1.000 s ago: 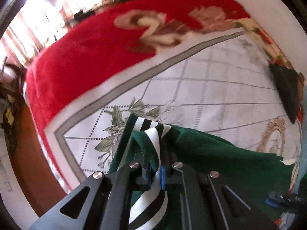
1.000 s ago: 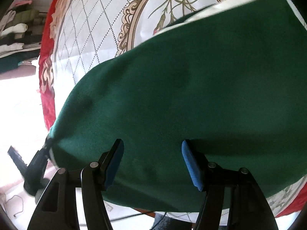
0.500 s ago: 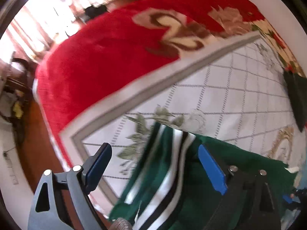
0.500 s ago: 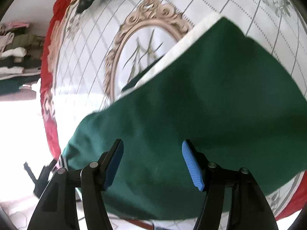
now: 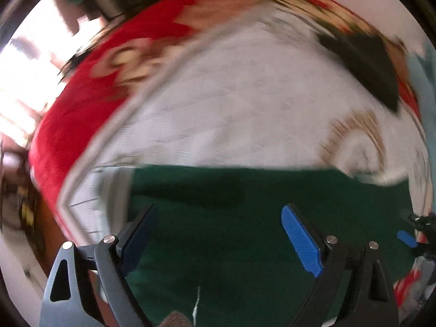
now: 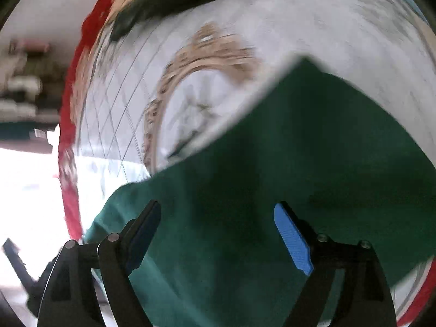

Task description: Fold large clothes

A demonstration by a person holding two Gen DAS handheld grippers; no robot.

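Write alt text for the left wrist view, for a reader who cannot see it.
The open left gripper hovers over a dark green garment lying flat on a white patterned bedspread, nothing between its blue pads. A red floral blanket borders the bedspread, a dark cloth lies at upper right, and the frame is motion-blurred.

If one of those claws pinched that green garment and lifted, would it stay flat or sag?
Probably sag: the green garment lies limp, following the bedspread beneath. It looks like soft knit, so likely light. Its folded layers may slip apart when raised.
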